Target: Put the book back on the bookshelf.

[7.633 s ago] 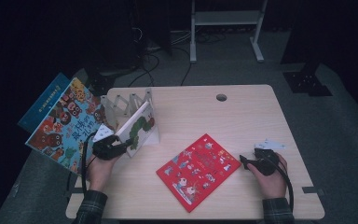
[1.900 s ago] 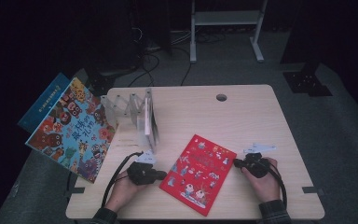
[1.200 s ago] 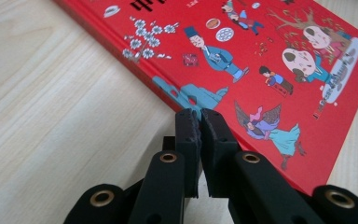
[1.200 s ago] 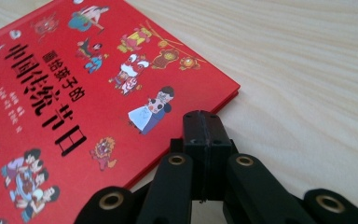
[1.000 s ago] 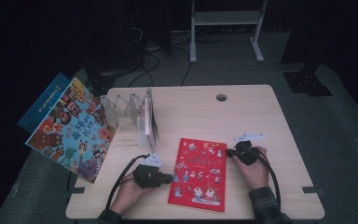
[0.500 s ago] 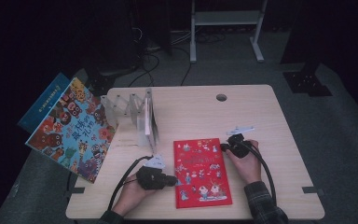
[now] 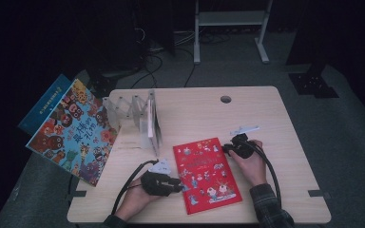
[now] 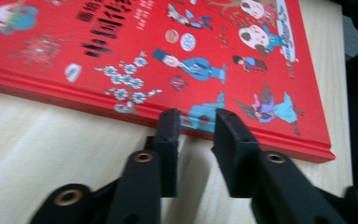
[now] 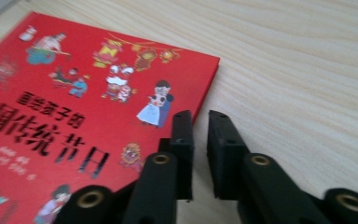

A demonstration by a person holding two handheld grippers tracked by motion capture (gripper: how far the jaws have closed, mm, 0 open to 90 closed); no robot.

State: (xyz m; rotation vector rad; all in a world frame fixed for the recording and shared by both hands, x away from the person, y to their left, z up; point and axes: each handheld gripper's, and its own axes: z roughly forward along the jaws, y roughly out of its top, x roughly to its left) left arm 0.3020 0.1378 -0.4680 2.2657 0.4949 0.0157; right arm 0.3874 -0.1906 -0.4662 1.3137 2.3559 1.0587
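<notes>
Two hand-held grippers and one red book (image 7: 206, 175) were recorded on the tabletop (image 7: 266, 114). The left hand-held gripper (image 7: 177, 182) was positioned at the book's left edge, the right hand-held gripper (image 7: 227, 148) at its upper right corner. Both sets of jaws had just been opening; narrow gaps were seen, nothing pinched. Cartoon figures and Chinese lettering on the cover were resolved in the gripper views. A second, standing picture book (image 7: 71, 130) was captured in the high view.

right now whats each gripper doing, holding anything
Left gripper: jaws just opened a little, nothing between them, tips at the red book's edge.
Right gripper: jaws just opened a little, holding nothing, at the book's edge.
</notes>
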